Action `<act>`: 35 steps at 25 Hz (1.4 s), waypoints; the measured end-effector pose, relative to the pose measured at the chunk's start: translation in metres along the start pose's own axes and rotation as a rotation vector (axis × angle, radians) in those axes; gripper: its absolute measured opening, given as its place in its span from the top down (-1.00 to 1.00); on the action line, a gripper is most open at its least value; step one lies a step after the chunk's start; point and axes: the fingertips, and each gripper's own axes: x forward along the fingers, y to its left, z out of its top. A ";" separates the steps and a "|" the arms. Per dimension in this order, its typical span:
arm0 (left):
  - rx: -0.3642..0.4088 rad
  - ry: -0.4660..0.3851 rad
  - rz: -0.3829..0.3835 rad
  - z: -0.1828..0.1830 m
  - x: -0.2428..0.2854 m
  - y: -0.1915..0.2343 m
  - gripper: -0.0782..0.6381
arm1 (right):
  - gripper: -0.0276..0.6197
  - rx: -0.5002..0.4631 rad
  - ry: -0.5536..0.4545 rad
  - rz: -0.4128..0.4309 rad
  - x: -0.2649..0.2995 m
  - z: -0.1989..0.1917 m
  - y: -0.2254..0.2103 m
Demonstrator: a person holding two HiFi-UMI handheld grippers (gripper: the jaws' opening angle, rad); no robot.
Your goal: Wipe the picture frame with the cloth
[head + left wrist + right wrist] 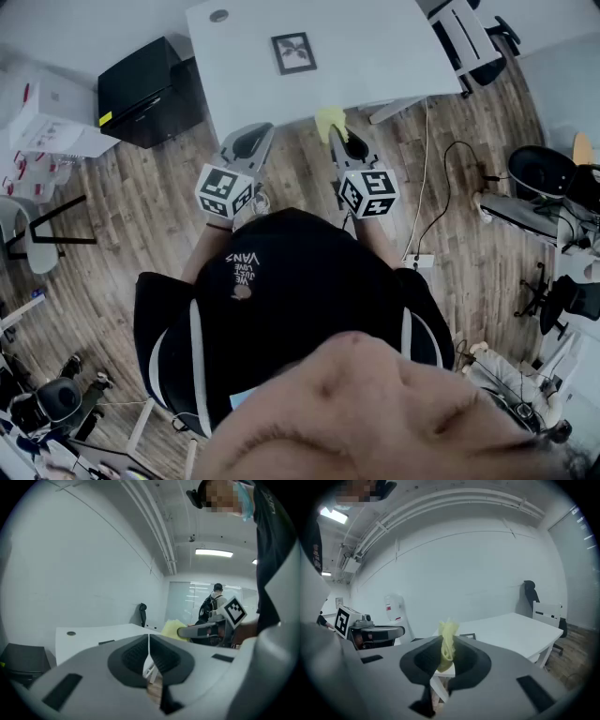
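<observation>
A small dark picture frame (293,52) lies flat on the white table (375,56), well beyond both grippers. My right gripper (338,134) is shut on a yellow cloth (330,121), which bunches up between the jaws (447,641). It hovers at the table's near edge. The frame shows as a thin dark shape (467,636) just past the cloth in the right gripper view. My left gripper (254,139) is shut with nothing in it, held short of the table edge. From the left gripper view I see the cloth (172,629) and the right gripper (206,630) off to the right.
A black cabinet (141,89) stands left of the table, with white boxes (52,117) further left. Office chairs (473,37) sit at the table's far right. A cable (433,202) runs over the wooden floor. Another person (212,603) stands in the background.
</observation>
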 end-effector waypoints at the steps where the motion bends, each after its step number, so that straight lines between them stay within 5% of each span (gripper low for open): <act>1: 0.002 0.002 -0.003 0.000 0.001 0.003 0.73 | 0.76 0.005 -0.002 -0.004 0.003 0.000 0.000; 35: -0.016 0.073 -0.140 -0.015 0.036 0.097 0.73 | 0.76 0.066 -0.036 -0.130 0.097 0.018 0.000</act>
